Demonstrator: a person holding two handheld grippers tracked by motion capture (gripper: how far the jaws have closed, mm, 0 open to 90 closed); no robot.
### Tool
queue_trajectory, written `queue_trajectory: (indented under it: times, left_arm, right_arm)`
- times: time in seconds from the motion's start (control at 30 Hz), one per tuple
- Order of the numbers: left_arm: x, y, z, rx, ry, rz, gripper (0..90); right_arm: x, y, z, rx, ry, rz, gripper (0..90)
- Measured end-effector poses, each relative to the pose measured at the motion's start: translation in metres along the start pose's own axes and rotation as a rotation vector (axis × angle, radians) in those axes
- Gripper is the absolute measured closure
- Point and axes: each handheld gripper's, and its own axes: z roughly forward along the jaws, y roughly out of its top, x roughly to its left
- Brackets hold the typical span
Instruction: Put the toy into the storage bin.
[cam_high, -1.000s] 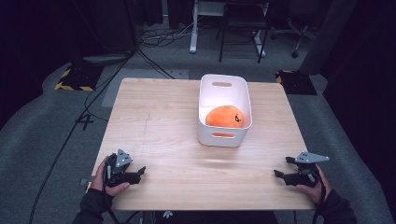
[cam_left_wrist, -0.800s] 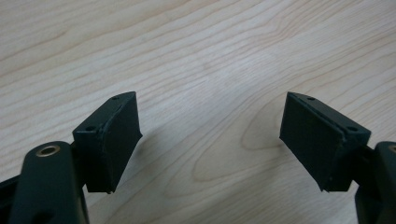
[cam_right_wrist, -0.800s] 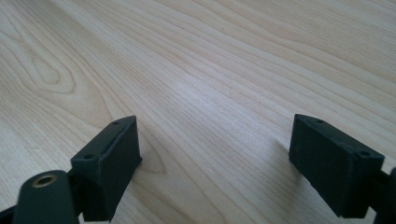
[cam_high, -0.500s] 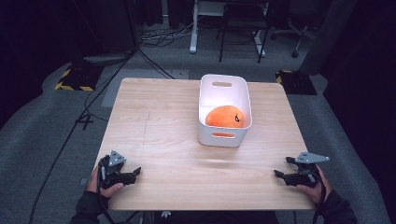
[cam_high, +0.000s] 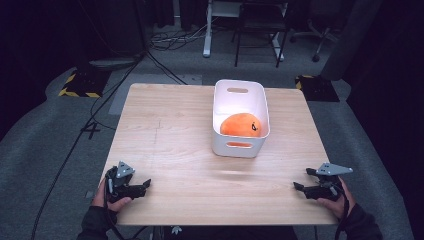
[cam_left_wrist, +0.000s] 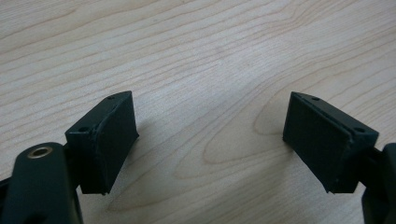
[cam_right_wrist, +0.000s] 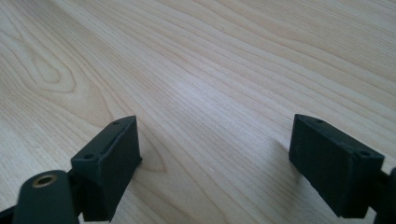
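Observation:
A white plastic bin (cam_high: 240, 120) with handle slots stands on the far right half of the wooden table (cam_high: 180, 130). Inside it lies an orange round plush (cam_high: 241, 125) with a small dark mark. My left gripper (cam_high: 145, 184) rests at the table's near left corner, held by a hand, jaws open with bare wood between them (cam_left_wrist: 210, 140). My right gripper (cam_high: 299, 186) sits at the near right corner, also open over bare wood (cam_right_wrist: 215, 158). Both grippers are well apart from the bin.
The table's near edge runs just below both hands. Grey floor surrounds the table, with cables (cam_high: 150, 55) at the far left, chair and desk legs (cam_high: 250, 30) behind, and yellow-black striped floor plates (cam_high: 80, 85) at both far corners.
My left gripper has shifted slightly toward the near left corner and turned a little. The right gripper, the bin and the plush stay as they were.

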Motion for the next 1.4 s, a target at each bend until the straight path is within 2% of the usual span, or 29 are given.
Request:
queue_trajectory:
  times: [1.4]
  left_arm:
    - [0.0002, 0.0016, 0.0016, 0.005, -0.001, 0.000, 16.2]
  right_arm:
    - [0.0002, 0.0001, 0.0002, -0.001, 0.000, 0.003, 16.5]
